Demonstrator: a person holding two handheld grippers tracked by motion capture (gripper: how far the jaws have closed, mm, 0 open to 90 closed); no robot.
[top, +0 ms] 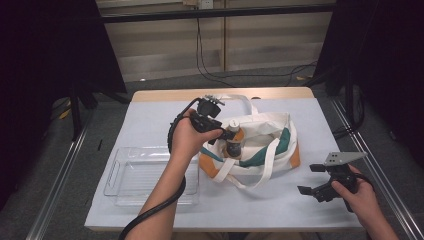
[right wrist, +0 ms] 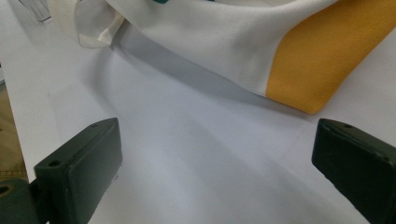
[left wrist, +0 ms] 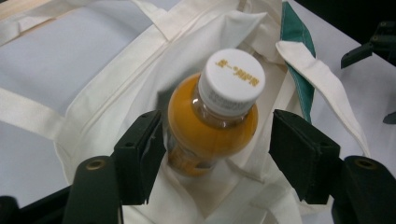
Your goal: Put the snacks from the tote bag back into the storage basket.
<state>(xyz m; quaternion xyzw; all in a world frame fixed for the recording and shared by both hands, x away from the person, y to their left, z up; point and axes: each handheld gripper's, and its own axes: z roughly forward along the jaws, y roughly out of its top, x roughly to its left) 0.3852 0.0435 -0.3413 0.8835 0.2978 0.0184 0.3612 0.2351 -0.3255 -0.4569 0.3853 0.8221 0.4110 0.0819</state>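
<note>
Our left tool (left wrist: 215, 154) hangs over the mouth of a cream tote bag (left wrist: 140, 60), its jaws spread to either side of a bottle (left wrist: 212, 126) of orange drink with a white cap (left wrist: 232, 79). In the left gripper view the jaw on the left of the frame lies against the bottle's side, while the jaw on the right stands clear of it with bag cloth showing in the gap, so we call this tool released rather than clenched. The bottle stands nearly upright inside the bag, directly ahead of the jaws, its cap tipped a little toward the right of that view. Beyond it the bag's cream straps and a green panel (left wrist: 294, 56) run off toward the far side.

From the high view, our left hand (top: 186, 140) holds that tool (top: 227, 134) above the bag (top: 260, 145), and the bottle (top: 233, 140) sits just past its tips. On the near side of that hand a clear plastic tray (top: 150, 175) lies on the tabletop (top: 150, 120), just beside the bag.

Our right tool (right wrist: 215, 172) rests low over the pale tabletop (right wrist: 187, 154) with its jaws wide apart and nothing between them. Ahead of it lies the bag's orange corner (right wrist: 322, 56), apart from both jaws. In the high view this tool (top: 312, 179) sits in our right hand (top: 362, 195), pointing toward the bag.
</note>
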